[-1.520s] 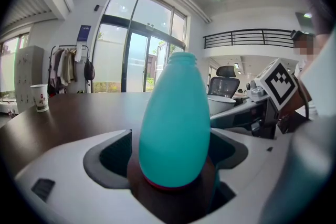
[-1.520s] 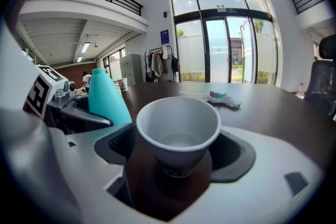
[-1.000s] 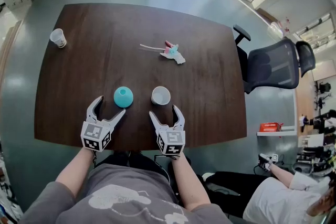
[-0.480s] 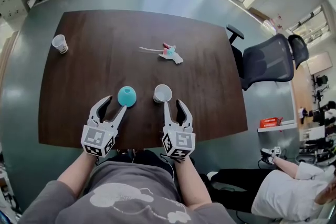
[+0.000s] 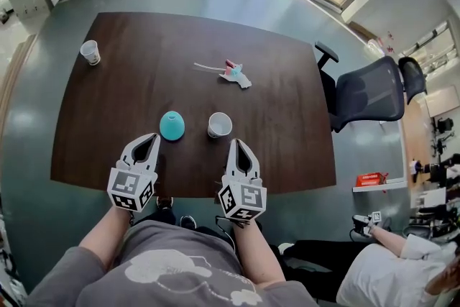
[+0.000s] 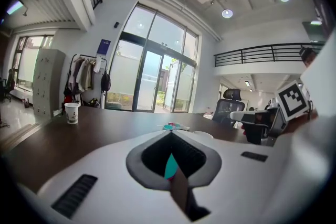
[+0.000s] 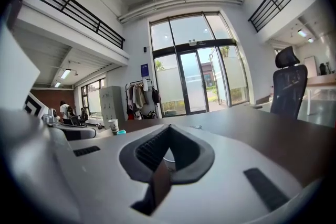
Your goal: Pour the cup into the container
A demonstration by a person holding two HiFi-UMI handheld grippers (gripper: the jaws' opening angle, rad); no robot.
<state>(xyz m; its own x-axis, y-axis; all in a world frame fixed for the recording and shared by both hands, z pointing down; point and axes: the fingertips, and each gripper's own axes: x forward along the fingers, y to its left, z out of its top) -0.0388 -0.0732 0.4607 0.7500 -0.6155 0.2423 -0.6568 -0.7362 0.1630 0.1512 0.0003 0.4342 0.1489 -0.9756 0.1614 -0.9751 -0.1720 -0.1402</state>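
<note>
A white paper cup [image 5: 219, 124] stands upright near the table's front middle. A teal rounded container [image 5: 172, 125] sits just to its left. My left gripper [image 5: 149, 137] hovers short of the teal container and touches nothing. My right gripper [image 5: 236, 143] hovers just short and to the right of the cup. Both sets of jaws have just been closing and now stand shut with nothing between them. In the left gripper view a sliver of the teal container [image 6: 170, 165] shows behind the left gripper [image 6: 170, 134]. In the right gripper view the cup [image 7: 167, 155] shows behind the right gripper [image 7: 168, 127].
A second paper cup [image 5: 90, 52] stands at the far left corner of the dark wooden table [image 5: 280, 126]. A small pink and teal item with a white straw [image 5: 233, 72] lies at the far middle. A black office chair [image 5: 370, 91] stands to the right.
Both grippers went from wide open to shut, empty. They lifted and drew back slightly toward the table's near edge. Cup and teal container have not moved.
</note>
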